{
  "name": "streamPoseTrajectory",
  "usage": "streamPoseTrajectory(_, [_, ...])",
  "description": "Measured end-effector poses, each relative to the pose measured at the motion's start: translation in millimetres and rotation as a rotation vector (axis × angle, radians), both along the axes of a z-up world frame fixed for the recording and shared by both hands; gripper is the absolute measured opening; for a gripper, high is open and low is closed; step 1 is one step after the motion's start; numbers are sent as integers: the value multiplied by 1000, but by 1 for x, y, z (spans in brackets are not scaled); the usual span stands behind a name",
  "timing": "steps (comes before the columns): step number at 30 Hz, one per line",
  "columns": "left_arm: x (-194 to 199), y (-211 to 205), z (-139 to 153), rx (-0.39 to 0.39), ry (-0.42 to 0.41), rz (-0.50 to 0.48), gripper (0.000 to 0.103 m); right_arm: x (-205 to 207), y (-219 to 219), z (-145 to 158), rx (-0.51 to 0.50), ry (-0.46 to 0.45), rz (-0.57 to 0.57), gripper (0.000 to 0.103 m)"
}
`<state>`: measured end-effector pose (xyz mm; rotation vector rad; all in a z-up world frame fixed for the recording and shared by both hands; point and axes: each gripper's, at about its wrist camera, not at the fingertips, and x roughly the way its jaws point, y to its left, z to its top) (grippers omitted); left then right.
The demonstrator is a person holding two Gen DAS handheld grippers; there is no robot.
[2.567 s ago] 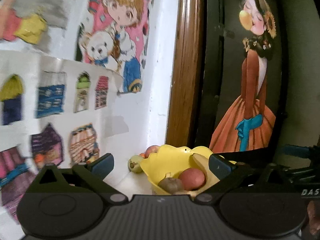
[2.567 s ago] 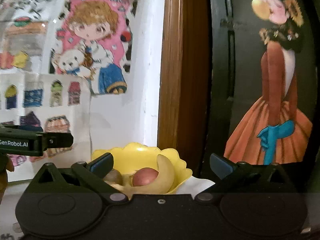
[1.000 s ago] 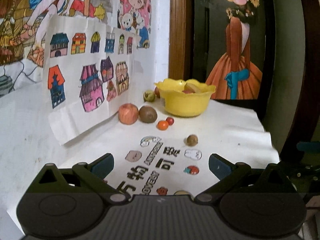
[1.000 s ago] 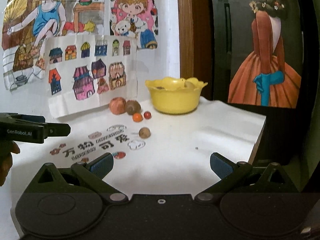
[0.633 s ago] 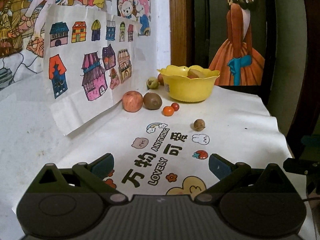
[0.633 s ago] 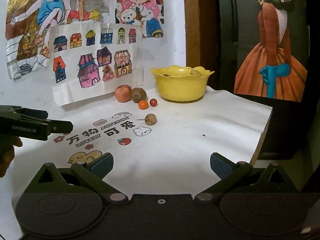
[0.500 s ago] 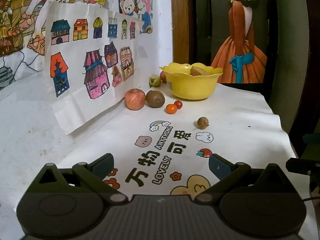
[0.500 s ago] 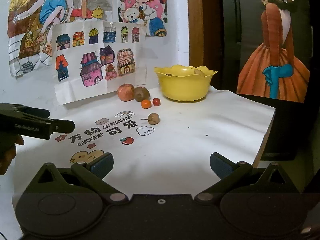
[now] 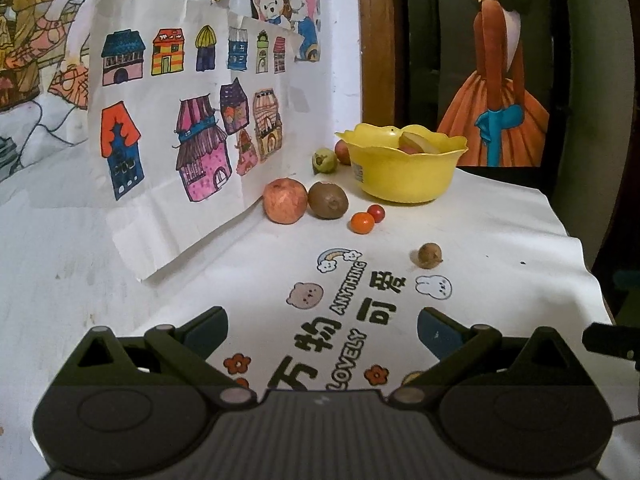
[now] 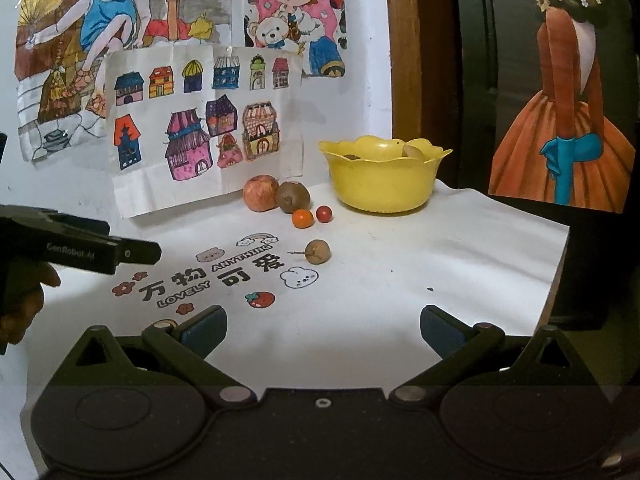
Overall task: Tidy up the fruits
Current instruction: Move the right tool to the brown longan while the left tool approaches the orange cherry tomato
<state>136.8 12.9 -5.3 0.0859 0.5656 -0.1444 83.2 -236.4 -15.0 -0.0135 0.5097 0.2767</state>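
bowl: far right corner of the desk
apple, kiwi: side by side, left of bowl
two small fruits: before kiwi
lone round fruit: mid-desk, nearer

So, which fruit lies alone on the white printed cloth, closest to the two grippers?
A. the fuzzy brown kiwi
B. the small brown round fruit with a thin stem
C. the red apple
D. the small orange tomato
B: the small brown round fruit sits apart near the printed rabbit, while the others cluster farther back by the yellow plastic bowl.
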Motion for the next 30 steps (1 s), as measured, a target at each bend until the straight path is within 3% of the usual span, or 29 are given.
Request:
streamPoseTrajectory(12, [50,0,16,39,0,-9,103,58,12,-4,-21,48,72,102])
streamPoseTrajectory(19, [91,-7,27,69,-41,-70,103,105,22,-7,-49,57,128,102])
streamPoseTrajectory(30, [161,-26,-7,57,-28,-160,103,156,29,-24,-74,79,205,91])
